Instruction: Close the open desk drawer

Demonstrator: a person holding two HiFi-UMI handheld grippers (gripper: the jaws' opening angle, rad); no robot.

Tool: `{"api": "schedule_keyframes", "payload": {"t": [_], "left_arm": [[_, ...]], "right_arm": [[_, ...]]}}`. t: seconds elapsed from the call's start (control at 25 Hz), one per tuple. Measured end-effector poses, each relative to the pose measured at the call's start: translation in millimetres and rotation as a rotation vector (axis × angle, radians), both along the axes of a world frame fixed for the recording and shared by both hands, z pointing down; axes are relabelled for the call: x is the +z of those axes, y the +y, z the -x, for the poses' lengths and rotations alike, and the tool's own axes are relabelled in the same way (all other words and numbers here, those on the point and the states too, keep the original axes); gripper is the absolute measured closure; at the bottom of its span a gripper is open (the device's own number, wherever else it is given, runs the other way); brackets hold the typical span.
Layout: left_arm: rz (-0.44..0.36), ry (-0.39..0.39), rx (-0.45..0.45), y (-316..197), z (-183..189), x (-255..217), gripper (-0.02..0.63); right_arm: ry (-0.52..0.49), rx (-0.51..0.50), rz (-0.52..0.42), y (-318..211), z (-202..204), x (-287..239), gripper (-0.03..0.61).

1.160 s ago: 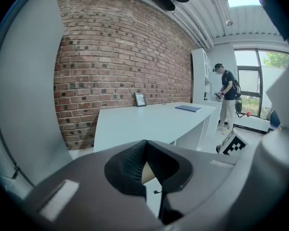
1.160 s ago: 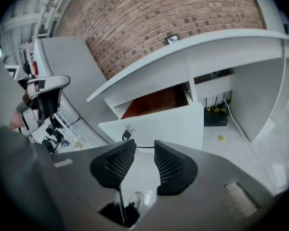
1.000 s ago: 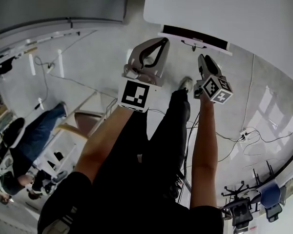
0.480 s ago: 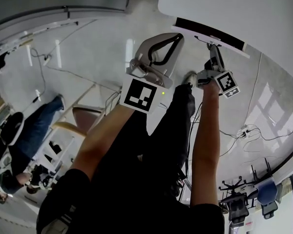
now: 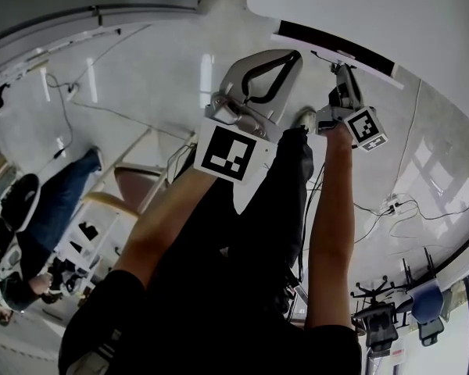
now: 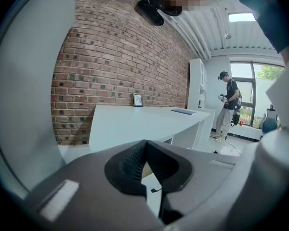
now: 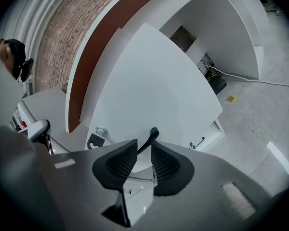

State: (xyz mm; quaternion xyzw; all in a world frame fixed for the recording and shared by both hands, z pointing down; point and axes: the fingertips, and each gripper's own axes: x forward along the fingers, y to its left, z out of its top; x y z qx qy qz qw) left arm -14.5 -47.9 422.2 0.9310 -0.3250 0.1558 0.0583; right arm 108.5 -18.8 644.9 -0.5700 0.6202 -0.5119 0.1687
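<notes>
The white desk (image 5: 391, 14) fills the top right of the head view. Its open drawer (image 5: 336, 47) shows as a dark strip under the desktop edge. In the right gripper view the white drawer front (image 7: 154, 81) fills the middle, and its thin black handle (image 7: 151, 134) stands up between my jaws. My right gripper (image 5: 345, 73) (image 7: 143, 147) has just been closing. A gap still shows beside the handle, so it reads as open around it. My left gripper (image 5: 291, 58) (image 6: 145, 148) is shut on nothing, hanging left of the drawer.
A lock with a key tag (image 7: 97, 136) sits left of the handle. My own legs in black trousers (image 5: 258, 233) stand below. A seated person (image 5: 47, 217), a chair (image 5: 133, 186), floor cables (image 5: 383, 209) and office chairs (image 5: 391, 326) surround me. Another person (image 6: 229, 105) stands far off.
My right gripper has moved up to the drawer handle, rolled over, and its jaws have narrowed around the handle. The left gripper has drifted slightly towards the desk, still shut.
</notes>
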Motion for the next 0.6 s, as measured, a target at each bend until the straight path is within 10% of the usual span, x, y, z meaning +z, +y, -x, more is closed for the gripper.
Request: {"api": "schedule_keyframes", "payload": {"t": [0.6], "left_arm": [[0.016,0.010,-0.007,0,1,12,0.597]], "right_arm": [[0.032,0.012,-0.016,-9,-5,-6,0.490]]}}
